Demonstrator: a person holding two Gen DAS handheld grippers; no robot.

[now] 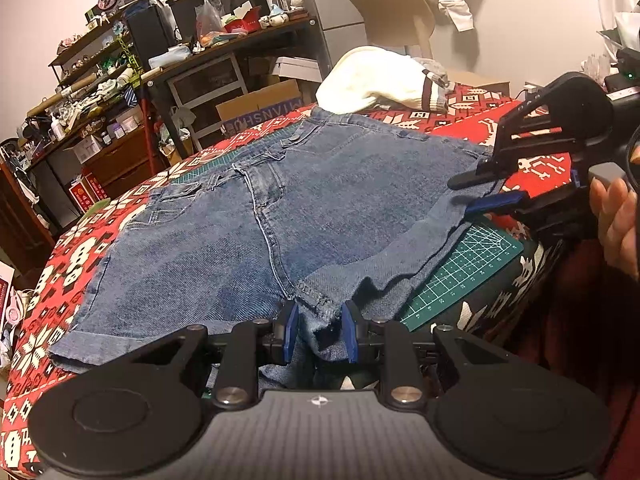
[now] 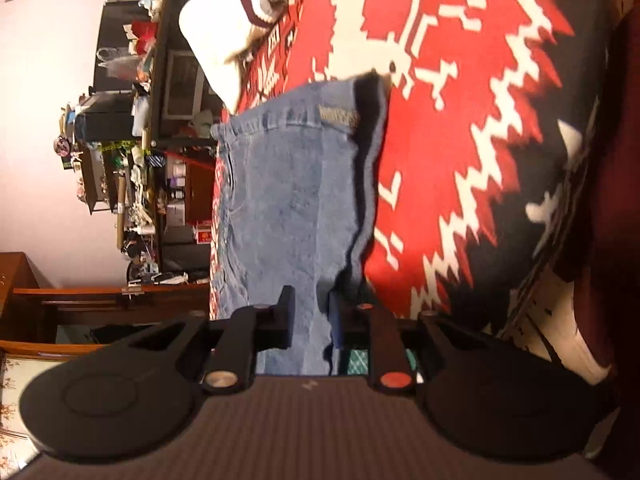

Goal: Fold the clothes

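Observation:
A pair of blue denim shorts (image 1: 248, 216) lies flat on a red, white and black patterned blanket (image 1: 64, 264), waistband at the far side. My left gripper (image 1: 320, 330) is at the near crotch hem, its blue pads on either side of the denim, jaws partly open. My right gripper (image 1: 460, 192) is at the right leg hem, its fingers above and below the hem edge. In the right wrist view, rolled sideways, the shorts (image 2: 288, 200) run between the right gripper's (image 2: 310, 316) fingers, which stand a little apart around the cloth.
A green cutting mat (image 1: 460, 268) lies under the shorts' right side. A white folded garment (image 1: 372, 80) with a striped cuff lies at the blanket's far edge. Cluttered shelves and a desk (image 1: 120, 92) stand behind on the left. A chair (image 1: 396, 8) stands at the back.

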